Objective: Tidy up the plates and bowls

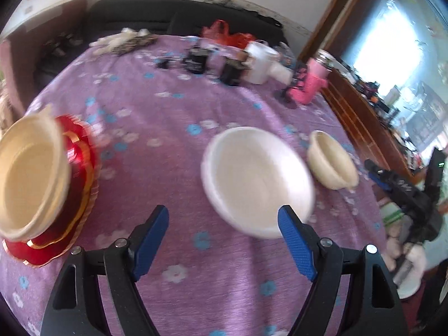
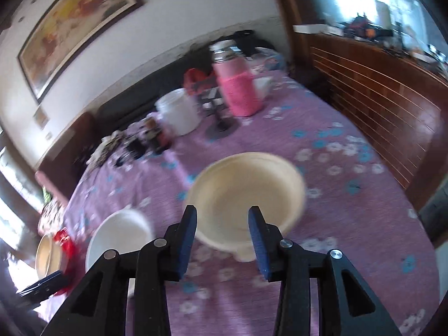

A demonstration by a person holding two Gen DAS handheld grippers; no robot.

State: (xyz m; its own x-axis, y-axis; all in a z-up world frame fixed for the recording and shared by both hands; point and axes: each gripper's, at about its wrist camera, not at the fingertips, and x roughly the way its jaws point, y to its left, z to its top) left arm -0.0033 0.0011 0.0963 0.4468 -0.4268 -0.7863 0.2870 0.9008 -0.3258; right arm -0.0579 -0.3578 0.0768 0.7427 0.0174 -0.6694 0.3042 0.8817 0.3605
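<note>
On the purple flowered tablecloth (image 1: pixel 173 112) a white plate (image 1: pixel 257 179) lies just beyond my left gripper (image 1: pixel 224 218), which is open with nothing between its blue pads. At the left a cream bowl (image 1: pixel 30 173) sits on a stack of red plates (image 1: pixel 81 173). A smaller cream bowl (image 1: pixel 331 162) stands right of the white plate. In the right wrist view that cream bowl (image 2: pixel 246 190) lies right behind my right gripper (image 2: pixel 222 218), whose jaws stand apart and do not press on it. The white plate (image 2: pixel 120 238) and the red stack (image 2: pixel 63 240) show at lower left.
Along the table's far side stand a pink flask (image 1: pixel 310 84), a white tub (image 1: pixel 261 61), small black items (image 1: pixel 196 60) and a red bag (image 1: pixel 224 32). A wooden cabinet (image 2: pixel 378 106) runs close along the right. A dark sofa (image 1: pixel 134 19) lies behind.
</note>
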